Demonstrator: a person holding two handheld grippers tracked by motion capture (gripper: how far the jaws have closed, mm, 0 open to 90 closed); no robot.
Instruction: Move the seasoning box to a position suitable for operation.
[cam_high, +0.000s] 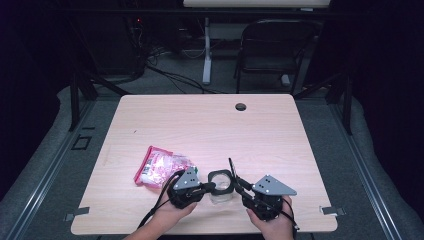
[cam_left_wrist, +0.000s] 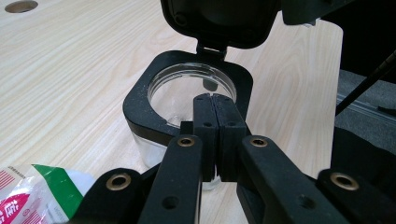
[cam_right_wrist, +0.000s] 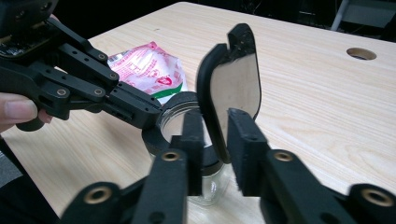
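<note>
The jar (cam_high: 220, 186) stands on the table (cam_high: 210, 120), packet (cam_high: 159, 166) to its left

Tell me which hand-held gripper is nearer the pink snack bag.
Left. The left hand-held gripper sits just right of the pink snack bag, clamped on the jar; the right hand-held gripper is beyond the jar.

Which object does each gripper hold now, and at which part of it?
The left gripper pinches the black rim of the glass jar. The right gripper has the raised hinged lid between its jaws; contact cannot be told.
</note>
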